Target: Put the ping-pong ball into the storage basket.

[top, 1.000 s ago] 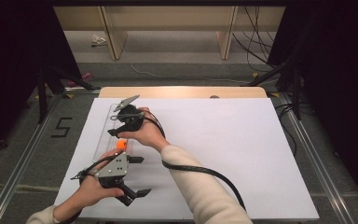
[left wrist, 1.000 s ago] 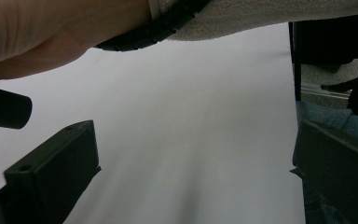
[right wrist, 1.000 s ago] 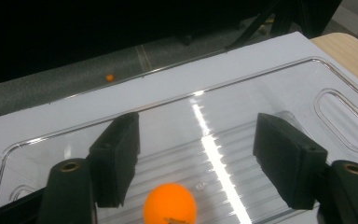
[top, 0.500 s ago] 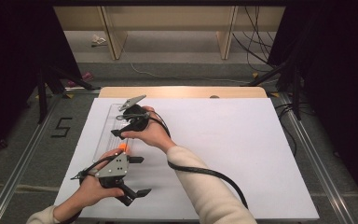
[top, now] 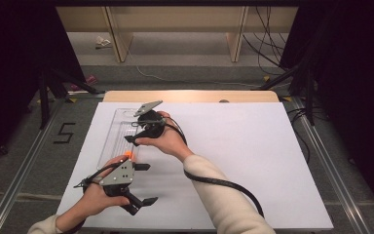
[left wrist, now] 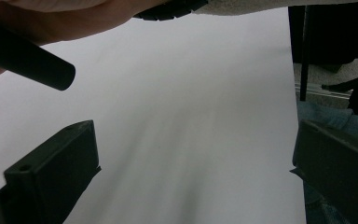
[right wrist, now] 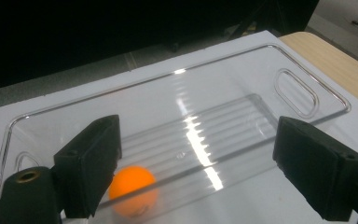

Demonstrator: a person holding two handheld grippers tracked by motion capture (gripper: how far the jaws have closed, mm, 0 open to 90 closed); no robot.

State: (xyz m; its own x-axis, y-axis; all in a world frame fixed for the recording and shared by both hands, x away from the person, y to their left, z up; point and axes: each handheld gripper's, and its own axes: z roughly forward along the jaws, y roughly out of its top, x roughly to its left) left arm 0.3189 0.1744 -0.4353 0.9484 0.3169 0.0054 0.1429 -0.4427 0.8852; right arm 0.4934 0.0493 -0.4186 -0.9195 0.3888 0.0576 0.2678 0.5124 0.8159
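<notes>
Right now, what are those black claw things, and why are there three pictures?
A person holds two hand tools. Each one is a gripper: the left gripper and the right gripper. One camera looks down from above; the other two ride on the grippers and look along their black jaws. On the white table lies a clear plastic tray with an orange ball in it. Both grippers are open and hold nothing; the right one has just been opening.

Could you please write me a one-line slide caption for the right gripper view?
Open right gripper above a clear plastic tray on the white table, an orange ball lying in the tray beside one jaw.
</notes>
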